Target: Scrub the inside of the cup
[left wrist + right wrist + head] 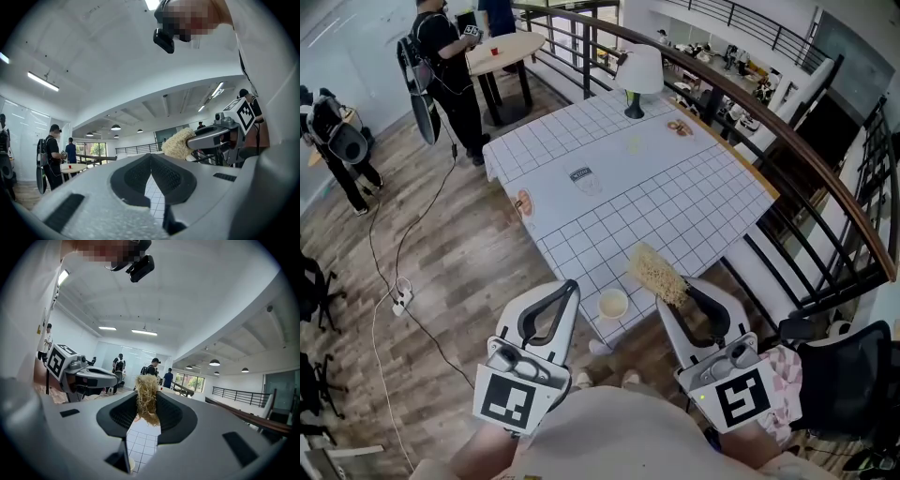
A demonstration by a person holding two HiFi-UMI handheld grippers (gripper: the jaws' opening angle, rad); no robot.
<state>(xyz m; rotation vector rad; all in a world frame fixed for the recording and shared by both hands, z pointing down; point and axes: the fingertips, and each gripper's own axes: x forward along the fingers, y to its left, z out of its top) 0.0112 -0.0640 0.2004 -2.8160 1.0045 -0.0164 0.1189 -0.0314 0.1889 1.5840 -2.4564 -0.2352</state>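
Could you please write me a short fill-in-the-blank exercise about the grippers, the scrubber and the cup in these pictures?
1. The right gripper is shut on the scrubber, while the left gripper, its fingers together, holds ___.
2. The cup stands on the table with its opening facing ___.
3. In the head view the scrubber shows to the ___ of the cup, not inside it.
Missing words: nothing; up; right.

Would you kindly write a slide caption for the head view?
Right tool grips a fibrous scrubber near the small cup at the checked table edge; left tool shut and empty.
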